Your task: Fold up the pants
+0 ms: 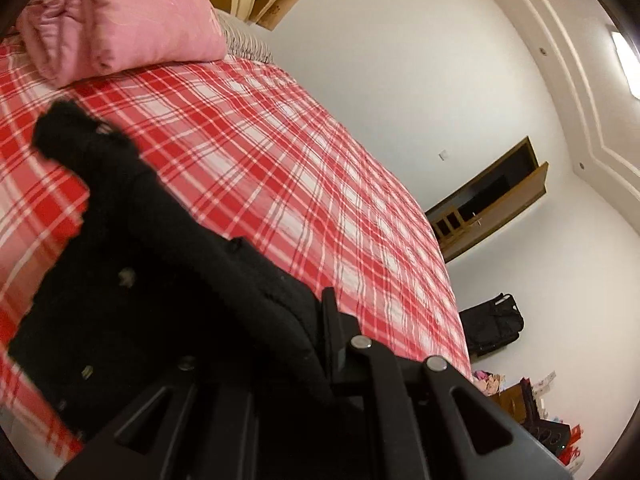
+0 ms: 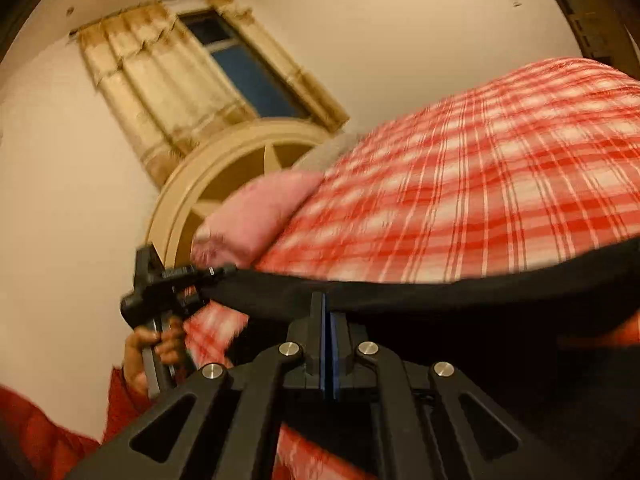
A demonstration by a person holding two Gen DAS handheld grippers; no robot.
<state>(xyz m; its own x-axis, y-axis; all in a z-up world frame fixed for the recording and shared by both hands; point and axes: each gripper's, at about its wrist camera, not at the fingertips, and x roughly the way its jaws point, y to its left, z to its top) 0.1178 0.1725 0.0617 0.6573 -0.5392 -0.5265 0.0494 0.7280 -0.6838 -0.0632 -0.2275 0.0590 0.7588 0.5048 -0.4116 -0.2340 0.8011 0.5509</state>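
Red-checked bed (image 1: pixel 280 160) below, I have both tongs, left (image 2: pixel 224 270) and right (image 2: pixel 329 308), clamped on the pants (image 2: pixel 440 296), stretched taut mid-fold; next I should lay this edge down evenly.

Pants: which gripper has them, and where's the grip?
Both. The right gripper and the left gripper each pinch the same stretched edge of the black pants, apart from each other. Which edge, cannot tell.

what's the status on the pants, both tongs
Left tongs and right tongs both shut on black pants. Pants stretched between them above plaid bed. Pink pillow apart, not obstructing.
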